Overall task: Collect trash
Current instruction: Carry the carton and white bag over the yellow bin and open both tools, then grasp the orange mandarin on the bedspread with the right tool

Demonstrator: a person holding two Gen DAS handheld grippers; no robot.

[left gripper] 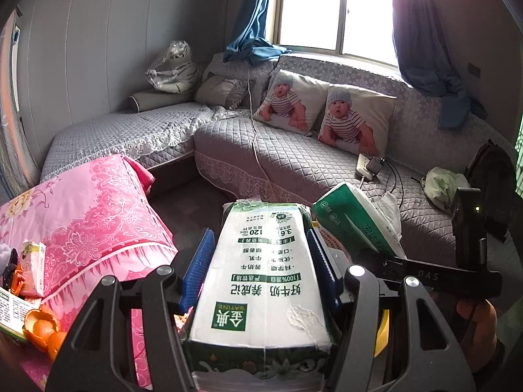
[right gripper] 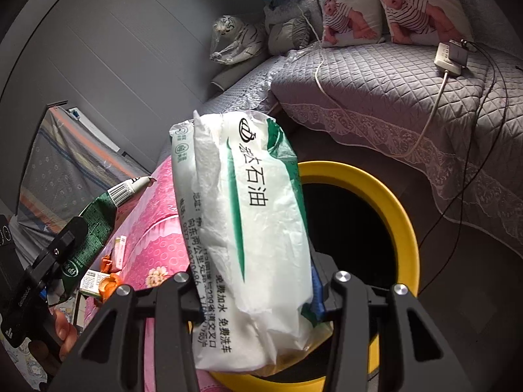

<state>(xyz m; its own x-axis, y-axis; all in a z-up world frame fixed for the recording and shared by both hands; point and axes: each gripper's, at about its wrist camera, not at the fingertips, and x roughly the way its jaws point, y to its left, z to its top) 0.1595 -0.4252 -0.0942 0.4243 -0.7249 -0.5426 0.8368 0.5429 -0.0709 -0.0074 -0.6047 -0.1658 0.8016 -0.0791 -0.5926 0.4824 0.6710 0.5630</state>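
The left gripper (left gripper: pixel 260 261) is clamped on a milk carton (left gripper: pixel 261 274), its blue pads (left gripper: pixel 197 266) pressing both long sides, so the carton runs straight out ahead between the fingers and past their tips. The right gripper (right gripper: pixel 251 281) grips a white-and-green tissue pack (right gripper: pixel 245 228) that stands up and forward from its jaws, with the yellow-rimmed bin (right gripper: pixel 395 209) just beyond and below it to the right. Orange peel (left gripper: pixel 42 330) and a small box (left gripper: pixel 32 269) lie on the pink cloth (left gripper: pixel 98 215), off to the left gripper's left.
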